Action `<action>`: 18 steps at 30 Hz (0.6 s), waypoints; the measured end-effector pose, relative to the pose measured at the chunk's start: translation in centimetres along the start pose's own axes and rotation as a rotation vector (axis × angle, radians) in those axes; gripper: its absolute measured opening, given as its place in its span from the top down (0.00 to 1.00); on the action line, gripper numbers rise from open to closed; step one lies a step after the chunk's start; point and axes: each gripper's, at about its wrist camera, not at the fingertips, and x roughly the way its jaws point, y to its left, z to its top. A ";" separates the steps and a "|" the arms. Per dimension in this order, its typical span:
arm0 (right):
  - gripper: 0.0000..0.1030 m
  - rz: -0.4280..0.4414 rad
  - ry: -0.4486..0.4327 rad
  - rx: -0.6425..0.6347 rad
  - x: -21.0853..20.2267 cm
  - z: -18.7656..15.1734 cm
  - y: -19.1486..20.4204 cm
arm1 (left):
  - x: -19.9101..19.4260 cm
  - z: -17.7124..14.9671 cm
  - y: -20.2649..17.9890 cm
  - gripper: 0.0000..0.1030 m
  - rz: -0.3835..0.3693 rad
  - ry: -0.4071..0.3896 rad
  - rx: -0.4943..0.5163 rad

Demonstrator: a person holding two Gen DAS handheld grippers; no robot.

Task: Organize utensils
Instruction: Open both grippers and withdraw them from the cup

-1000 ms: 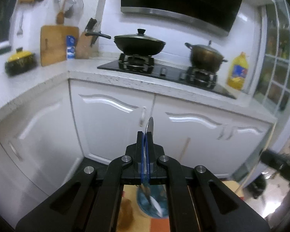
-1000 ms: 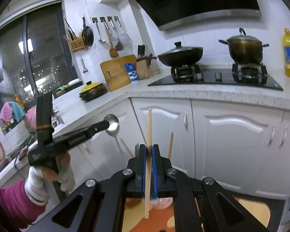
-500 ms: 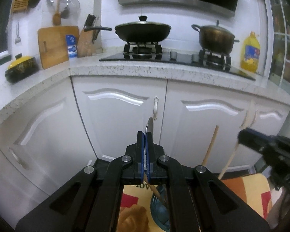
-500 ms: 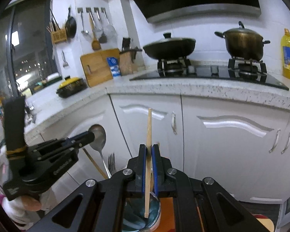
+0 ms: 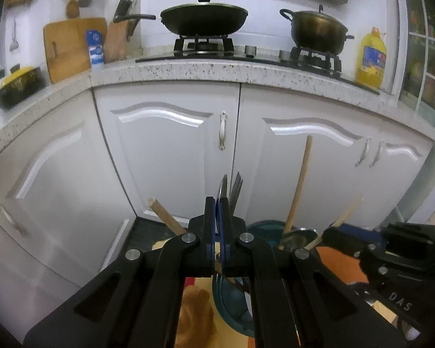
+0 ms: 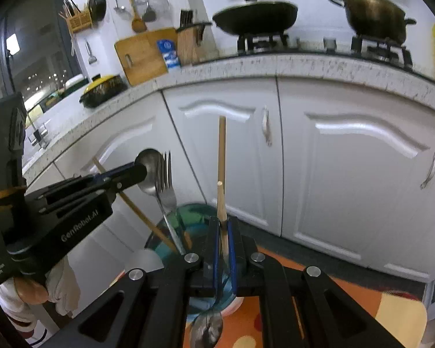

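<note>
Left hand-held gripper (image 5: 219, 207) clamps a spoon (image 6: 150, 171); right hand-held gripper (image 6: 224, 232) clamps a chopstick (image 6: 221, 168).

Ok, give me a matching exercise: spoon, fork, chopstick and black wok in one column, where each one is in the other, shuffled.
Things:
1. spoon
2. fork
3. chopstick
4. black wok

Places:
A. on the stove
B. clamped in the right gripper
C. clamped in the left gripper
D. standing loose in the teal holder

Pairs: 1-C, 2-D, 3-B, 4-A
</note>
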 end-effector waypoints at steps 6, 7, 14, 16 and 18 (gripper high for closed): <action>0.68 -0.003 0.030 0.038 -0.3 -0.6 -0.8 | -0.3 0.0 0.7 0.94 -0.051 0.053 -0.059; 0.68 0.001 0.026 0.049 -0.6 -0.6 -1.0 | -0.5 0.1 0.8 0.93 -0.058 0.053 -0.066; 0.68 -0.004 0.010 0.080 -3.0 -1.5 -1.7 | -2.6 -0.3 0.4 0.68 -0.108 0.046 -0.073; 0.68 -0.004 0.004 0.089 -3.6 -1.6 -1.9 | -3.4 -0.5 0.3 0.62 -0.102 0.032 -0.066; 0.68 -0.007 -0.007 0.101 -4.5 -1.9 -2.0 | -4.2 -0.7 0.3 0.60 -0.100 0.020 -0.066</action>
